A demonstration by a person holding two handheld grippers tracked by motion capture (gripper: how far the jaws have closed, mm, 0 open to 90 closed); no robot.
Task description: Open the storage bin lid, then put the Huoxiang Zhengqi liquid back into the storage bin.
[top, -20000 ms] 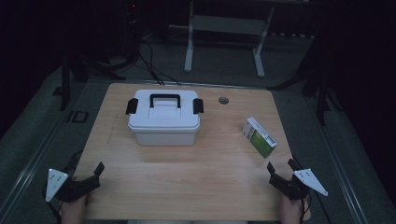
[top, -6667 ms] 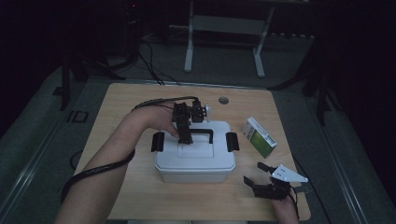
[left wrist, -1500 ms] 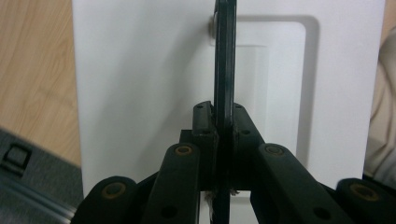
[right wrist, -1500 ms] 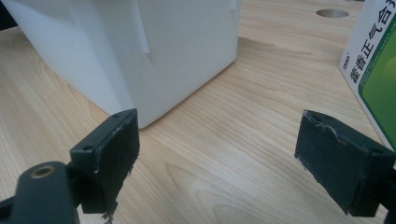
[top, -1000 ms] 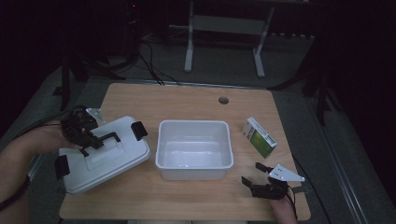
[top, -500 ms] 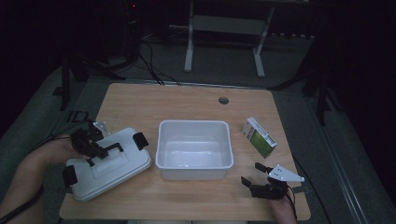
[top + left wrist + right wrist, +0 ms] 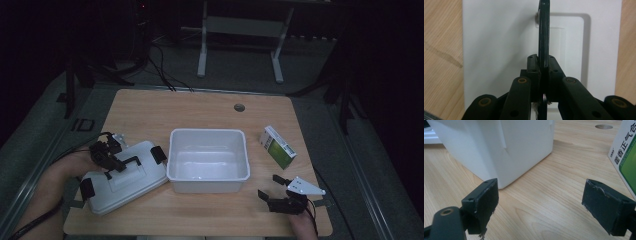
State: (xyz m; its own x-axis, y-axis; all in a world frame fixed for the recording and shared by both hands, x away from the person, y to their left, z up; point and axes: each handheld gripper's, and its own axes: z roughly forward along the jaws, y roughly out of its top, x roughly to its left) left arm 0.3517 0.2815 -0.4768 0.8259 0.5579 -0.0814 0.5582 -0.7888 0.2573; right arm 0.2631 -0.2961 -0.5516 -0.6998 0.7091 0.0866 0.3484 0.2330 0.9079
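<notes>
An open white box (image 7: 209,176) stands at mid-table with nothing inside. Its white lid (image 7: 131,184) sits just to its left, slightly askew, with black latches at both ends. My left gripper (image 7: 107,154) is shut on the lid's black handle (image 7: 125,164). In the left gripper view the handle (image 7: 543,35) runs straight up from the closed jaws across the lid (image 7: 499,37). My right gripper (image 7: 276,193) stands open near the front right edge. Its own view shows the gripper (image 7: 541,200) low over the wood, with the box wall (image 7: 499,142) ahead on the left.
A green and white carton (image 7: 277,146) stands right of the box and appears at the right edge of the right gripper view (image 7: 626,157). A round cable hole (image 7: 239,107) lies at the back of the wooden table (image 7: 200,107). Dark floor and stands surround it.
The left gripper has carried the lid lower and a little rightward, and it now lies flatter beside the box. The right gripper has not moved.
</notes>
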